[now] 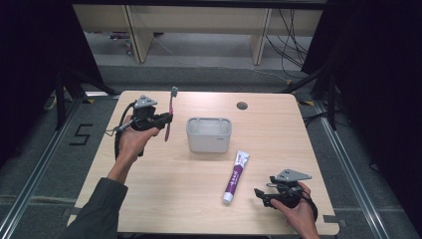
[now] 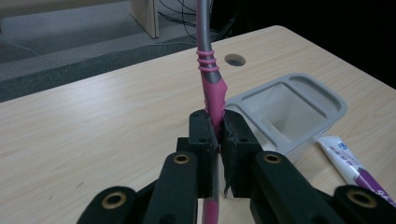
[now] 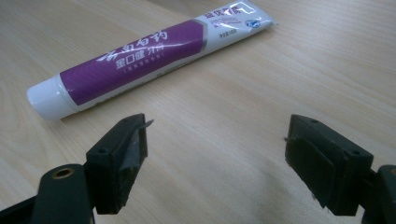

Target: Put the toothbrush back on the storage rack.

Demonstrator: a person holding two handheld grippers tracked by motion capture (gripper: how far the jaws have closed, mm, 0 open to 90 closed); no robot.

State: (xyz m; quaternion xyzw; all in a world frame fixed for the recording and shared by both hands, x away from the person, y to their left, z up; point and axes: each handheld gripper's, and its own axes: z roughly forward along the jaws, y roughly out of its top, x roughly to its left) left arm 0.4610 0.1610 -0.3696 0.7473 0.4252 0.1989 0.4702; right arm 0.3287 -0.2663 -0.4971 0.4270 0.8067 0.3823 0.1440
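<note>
A pink and grey toothbrush [image 1: 170, 115] stands nearly upright above the table's left side, bristles up, with my left gripper [image 1: 168, 118] shut on its pink handle [image 2: 215, 100]. Just to its right sits a grey rectangular holder [image 1: 209, 134], open at the top and empty inside [image 2: 288, 112]. A purple and white toothpaste tube [image 1: 235, 176] lies flat on the table, cap toward the front edge. My right gripper [image 1: 259, 194] rests low at the front right, jaws wide open with nothing between them; the tube [image 3: 140, 51] lies just beyond its fingertips.
A round cable hole [image 1: 242, 105] is cut in the wooden table [image 1: 174, 199] near its far edge. Beyond the table are wooden furniture legs and loose cables on the floor. Dark curtains flank both sides.
</note>
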